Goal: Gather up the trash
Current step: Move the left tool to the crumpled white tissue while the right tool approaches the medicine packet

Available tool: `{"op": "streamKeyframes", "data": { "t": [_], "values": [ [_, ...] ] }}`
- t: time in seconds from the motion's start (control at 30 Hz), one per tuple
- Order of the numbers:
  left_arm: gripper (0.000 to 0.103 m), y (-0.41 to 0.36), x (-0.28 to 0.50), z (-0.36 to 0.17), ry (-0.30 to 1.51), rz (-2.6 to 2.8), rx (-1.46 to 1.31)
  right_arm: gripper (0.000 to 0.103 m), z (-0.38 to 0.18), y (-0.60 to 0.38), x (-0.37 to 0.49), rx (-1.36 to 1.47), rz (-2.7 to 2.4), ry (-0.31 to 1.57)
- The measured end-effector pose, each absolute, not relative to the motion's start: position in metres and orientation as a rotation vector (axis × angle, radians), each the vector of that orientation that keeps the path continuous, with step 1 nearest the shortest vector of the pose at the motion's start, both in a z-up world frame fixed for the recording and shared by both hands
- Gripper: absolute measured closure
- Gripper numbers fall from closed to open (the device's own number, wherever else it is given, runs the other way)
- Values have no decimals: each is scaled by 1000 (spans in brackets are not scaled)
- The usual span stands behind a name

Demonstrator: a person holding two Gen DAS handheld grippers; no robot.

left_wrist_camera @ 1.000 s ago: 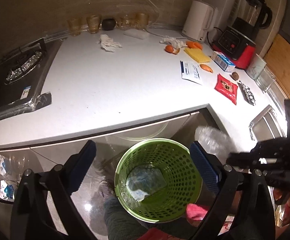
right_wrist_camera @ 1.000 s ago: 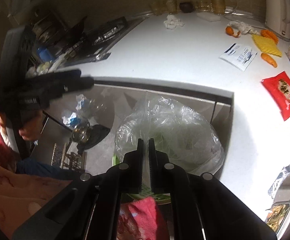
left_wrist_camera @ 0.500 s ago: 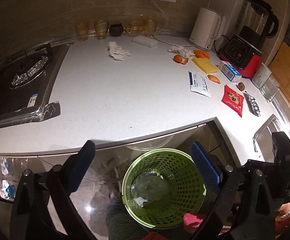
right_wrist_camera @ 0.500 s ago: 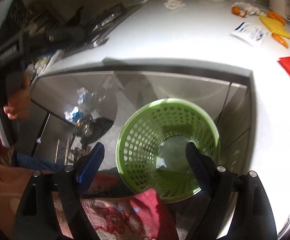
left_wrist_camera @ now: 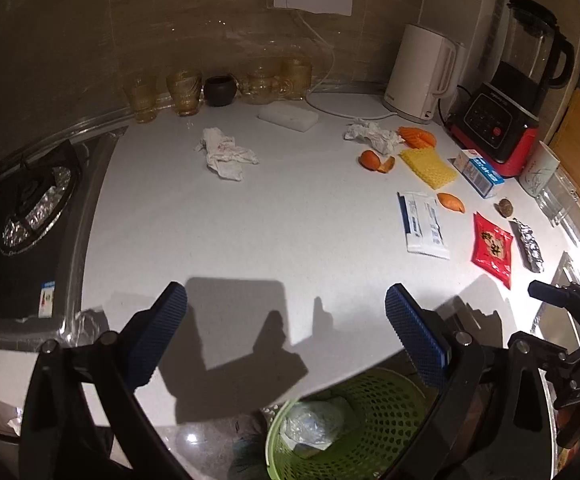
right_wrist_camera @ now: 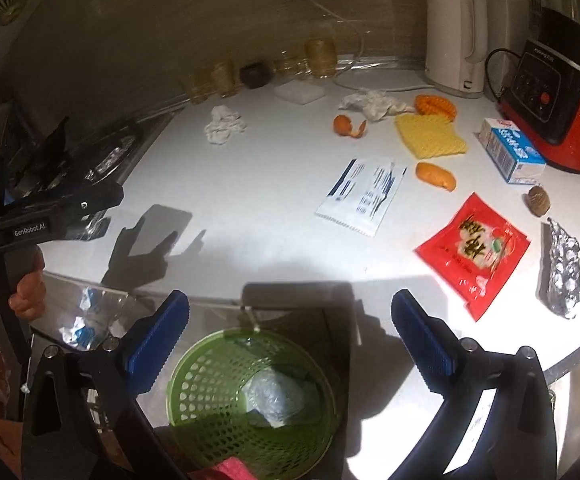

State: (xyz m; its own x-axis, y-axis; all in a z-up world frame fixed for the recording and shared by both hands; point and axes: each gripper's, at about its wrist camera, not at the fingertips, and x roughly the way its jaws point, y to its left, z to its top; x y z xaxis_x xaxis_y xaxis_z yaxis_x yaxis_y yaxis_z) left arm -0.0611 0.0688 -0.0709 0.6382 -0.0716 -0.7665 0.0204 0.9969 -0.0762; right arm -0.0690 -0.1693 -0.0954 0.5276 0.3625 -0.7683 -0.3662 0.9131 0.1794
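White countertop (left_wrist_camera: 250,220) carries scattered litter. Green basket (right_wrist_camera: 246,400), below its front edge, holds a crumpled clear plastic bag (right_wrist_camera: 276,400). Left gripper (left_wrist_camera: 286,340) and right gripper (right_wrist_camera: 290,344): jaws spread wide, opening, nothing between. Red packet (right_wrist_camera: 472,252) lies on the counter.

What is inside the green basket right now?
A crumpled clear plastic bag lies at the bottom of the green basket. Whatever is beneath the bag is covered, and the basket's near side is cut off.
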Motion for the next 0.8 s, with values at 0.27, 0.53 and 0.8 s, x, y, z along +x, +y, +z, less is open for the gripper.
{"op": "streamKeyframes", "data": {
  "t": [0.27,0.53,0.8],
  "values": [
    [8,94,26,-82,855,-16,-84,3,-100,-162,-3,75,230,875],
    [8,120,102,-117,890,6,-98,3,-141,-158,53,171,57,939],
    [8,135,160,-141,930,7,-89,3,-162,-150,83,186,-83,972]
  ]
}}
